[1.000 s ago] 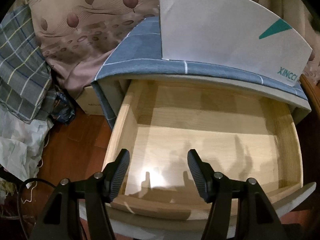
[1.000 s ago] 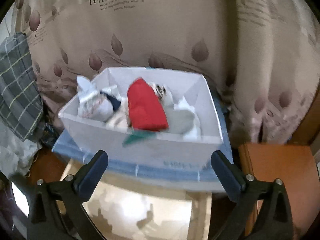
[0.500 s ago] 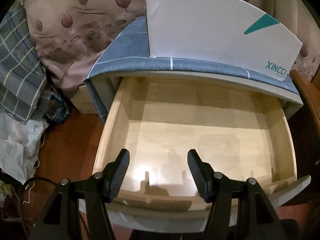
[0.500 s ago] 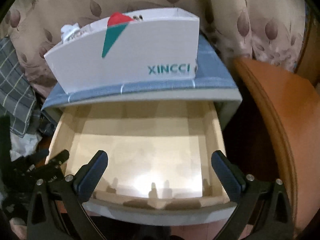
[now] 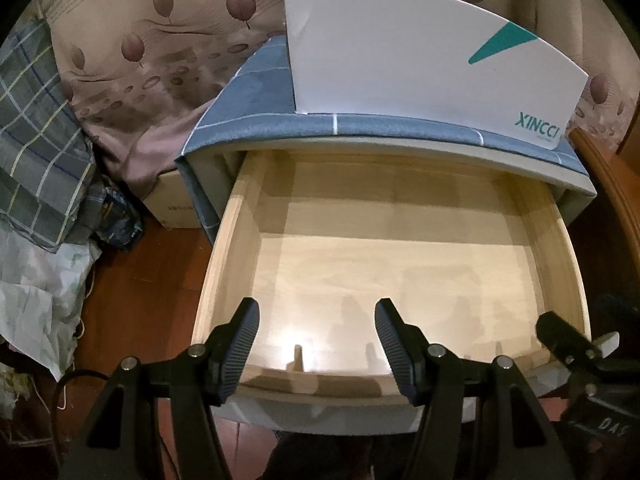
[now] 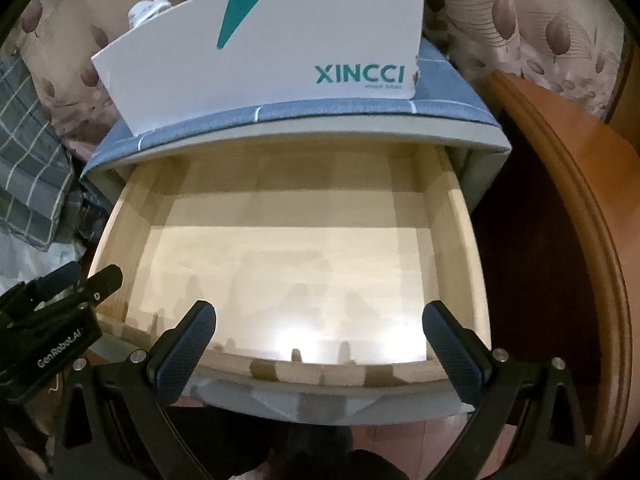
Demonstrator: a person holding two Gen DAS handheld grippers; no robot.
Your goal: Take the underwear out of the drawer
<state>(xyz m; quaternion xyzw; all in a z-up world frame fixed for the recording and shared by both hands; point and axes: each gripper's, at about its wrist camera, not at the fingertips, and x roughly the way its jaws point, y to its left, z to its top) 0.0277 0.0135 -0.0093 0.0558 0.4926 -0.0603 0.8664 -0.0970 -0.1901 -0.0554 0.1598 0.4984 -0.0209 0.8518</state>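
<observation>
Two matte black, triangular-framed fingers are seen on the left gripper (image 5: 316, 344), each tipped with a ribbed black pad and studded with silver screws; white "GenRobot.AI" lettering is carried on its body in the right wrist view. The right gripper (image 6: 320, 356) is fitted with dark blue, diamond-textured pads (image 6: 182, 354) on matching black arms.

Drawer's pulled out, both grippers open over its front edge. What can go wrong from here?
1. The drawer shows only bare wood inside, so a reach in would likely grab nothing.
2. The clothes appear to sit in the white box on the cabinet top; a careless lift could clip it.
3. The left gripper and right gripper hover close together and could collide.
</observation>
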